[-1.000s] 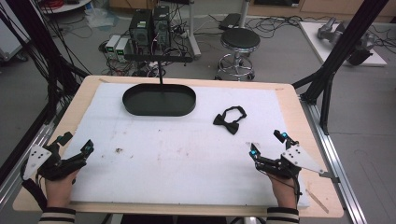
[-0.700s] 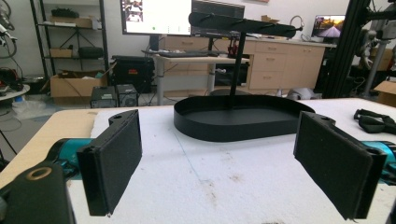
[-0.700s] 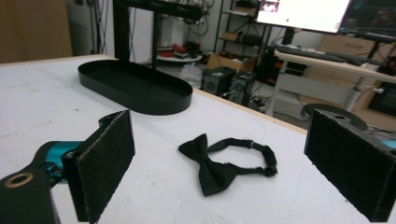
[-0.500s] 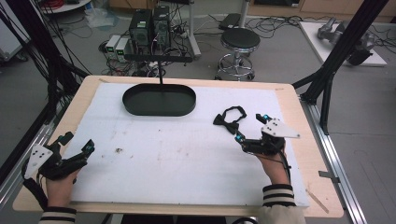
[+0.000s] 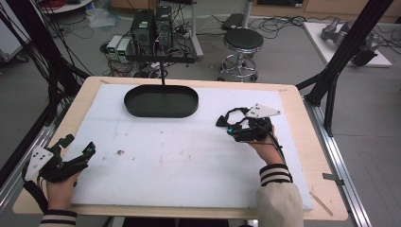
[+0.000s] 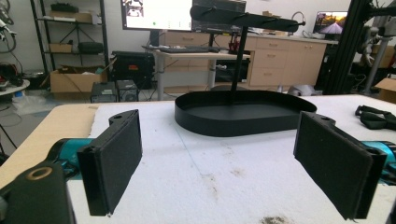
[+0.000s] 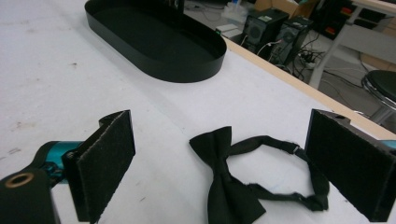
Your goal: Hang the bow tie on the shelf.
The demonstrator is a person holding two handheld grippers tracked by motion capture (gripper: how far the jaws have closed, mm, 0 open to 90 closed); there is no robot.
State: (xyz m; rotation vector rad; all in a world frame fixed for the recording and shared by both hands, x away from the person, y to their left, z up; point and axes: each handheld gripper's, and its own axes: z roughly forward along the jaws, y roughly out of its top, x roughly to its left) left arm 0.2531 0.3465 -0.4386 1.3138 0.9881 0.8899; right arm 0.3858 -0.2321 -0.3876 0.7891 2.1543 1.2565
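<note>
Right gripper [image 5: 235, 126]: held in the person's right hand [image 5: 265, 146] over the right part of the table; the two black jaws, faced with flat, coarse, felt-like pads [image 7: 105, 158], are spread wide, and nothing is pinched between them.

Black fabric bow tie with a thin looped strap [image 7: 233, 179]: seen lying flat on the white pad just ahead of the right gripper, in the gap between its jaws and touching neither. In the right gripper view the pleated bow runs with its long axis away from the gripper, one wing near and one far; the strap loops off toward the right-hand jaw, closing at a small clasp. In the high view it is seen at [image 5: 231, 116].

Left gripper [image 5: 78, 147]: held in the left hand [image 5: 61, 189], low at the near left edge; its pads [image 6: 114, 161] are likewise parted wide, with only bare surface between them.

White foam-like sheet [image 5: 179, 161]: matte, lightly soiled with small brown specks, laid over a pale wooden table [image 5: 295, 118].

Black oval shallow tray [image 5: 161, 101]: smooth, low-walled, lying beyond both grippers, long axis across the table; a thin black upright post [image 6: 239, 60] is seen rising from its far side.
</note>
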